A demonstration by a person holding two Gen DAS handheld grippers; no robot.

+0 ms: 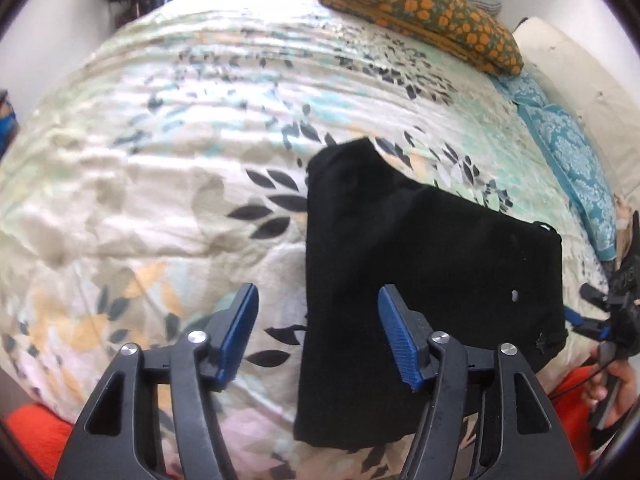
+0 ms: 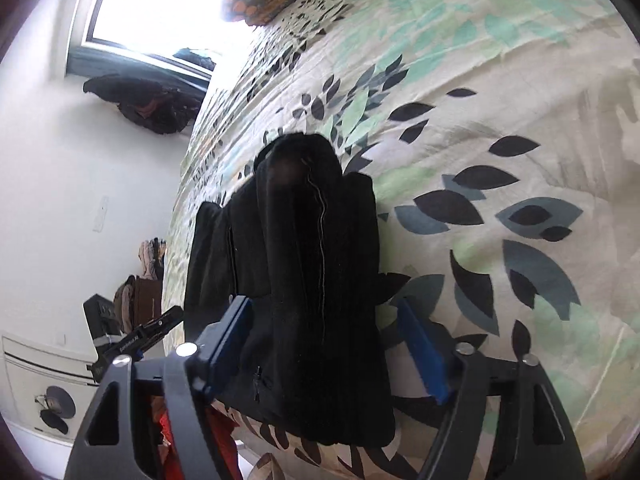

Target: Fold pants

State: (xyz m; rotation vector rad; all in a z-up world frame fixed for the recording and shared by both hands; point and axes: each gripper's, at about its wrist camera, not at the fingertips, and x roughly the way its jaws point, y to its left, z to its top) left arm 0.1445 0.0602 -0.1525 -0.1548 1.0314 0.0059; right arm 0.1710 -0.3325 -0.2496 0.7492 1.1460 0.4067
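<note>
- left wrist view: left gripper (image 1: 318,334) jaws spread apart, nothing pinched, hanging above folded black pants (image 1: 420,280) lying flat on the leaf-print bedspread (image 1: 160,160); right gripper (image 1: 600,320) at the pants' right edge; orange-patterned pillow (image 1: 420,12) far off.
- right wrist view: right gripper (image 2: 326,346) jaws wide apart, straddling the pants (image 2: 304,264) without pressing.

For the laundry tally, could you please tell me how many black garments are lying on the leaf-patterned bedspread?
1: the folded black fabric pants lie on the leaf-patterned bedspread near its front edge. More could be hidden beyond the views.
</note>
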